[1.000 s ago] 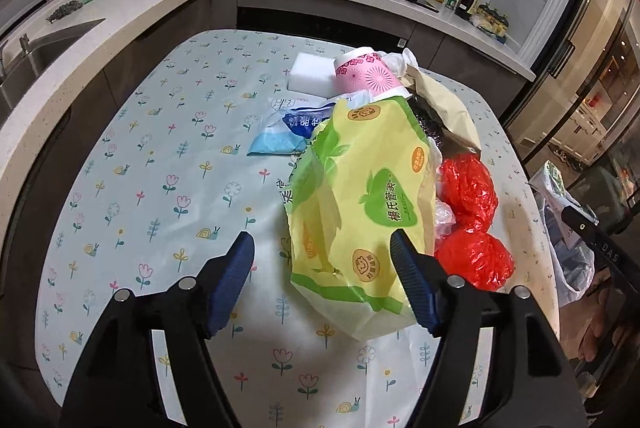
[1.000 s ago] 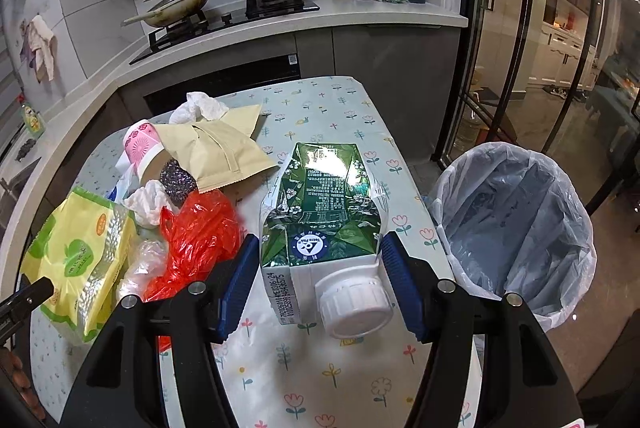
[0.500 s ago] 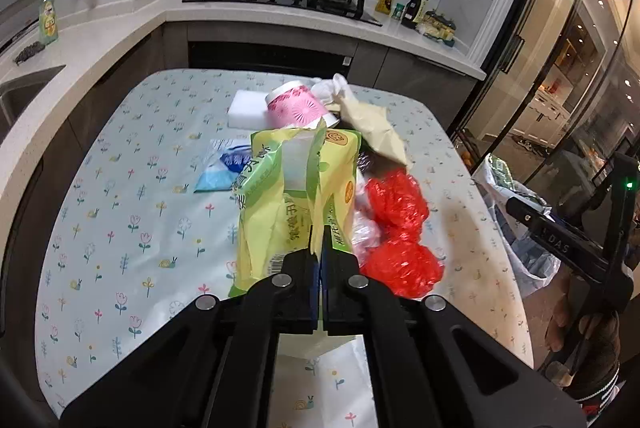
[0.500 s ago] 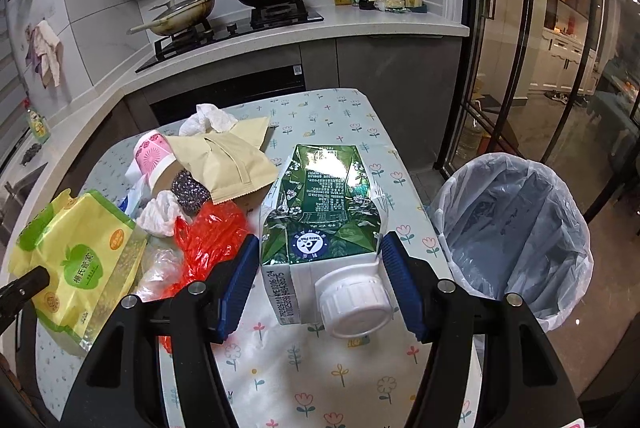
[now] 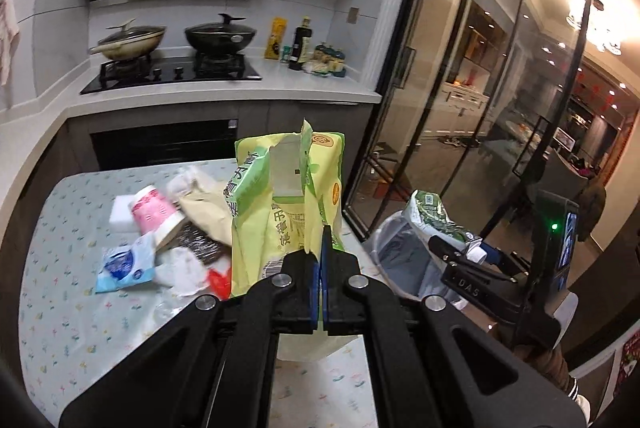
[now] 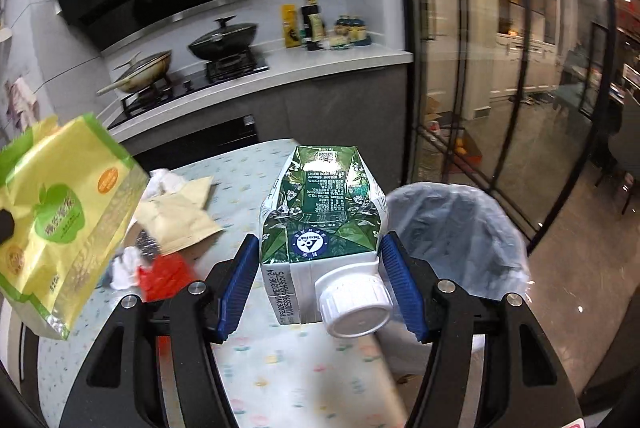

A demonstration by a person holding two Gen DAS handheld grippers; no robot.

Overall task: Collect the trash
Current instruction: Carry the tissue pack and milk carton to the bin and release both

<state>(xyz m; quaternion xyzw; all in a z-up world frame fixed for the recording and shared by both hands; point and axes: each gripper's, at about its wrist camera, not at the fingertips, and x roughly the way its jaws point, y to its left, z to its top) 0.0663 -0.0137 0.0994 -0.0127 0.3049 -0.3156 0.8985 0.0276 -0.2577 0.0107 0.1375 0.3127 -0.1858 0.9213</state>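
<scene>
My left gripper (image 5: 321, 260) is shut on the lower edge of a yellow-green snack bag (image 5: 286, 204), which hangs lifted above the table; the same bag (image 6: 60, 212) shows at the left of the right wrist view. My right gripper (image 6: 320, 268) is shut on a green and white milk carton (image 6: 322, 220) with a white screw cap, held in the air beside the bin (image 6: 452, 228) lined with a clear bag. In the left wrist view that carton (image 5: 436, 220) and right gripper (image 5: 472, 252) hover over the bin (image 5: 400, 252).
On the flowered tablecloth (image 5: 80, 308) lie a pink paper cup (image 5: 154, 208), a white sponge (image 5: 120, 212), a blue packet (image 5: 124, 264), a tan paper bag (image 5: 204, 212), crumpled tissue and red plastic (image 6: 164, 274). A stove with pans stands behind; glass doors to the right.
The left gripper closed on the yellow-green bag and lifted it up off the table, swinging right. The right gripper carried the carton up and toward the bin.
</scene>
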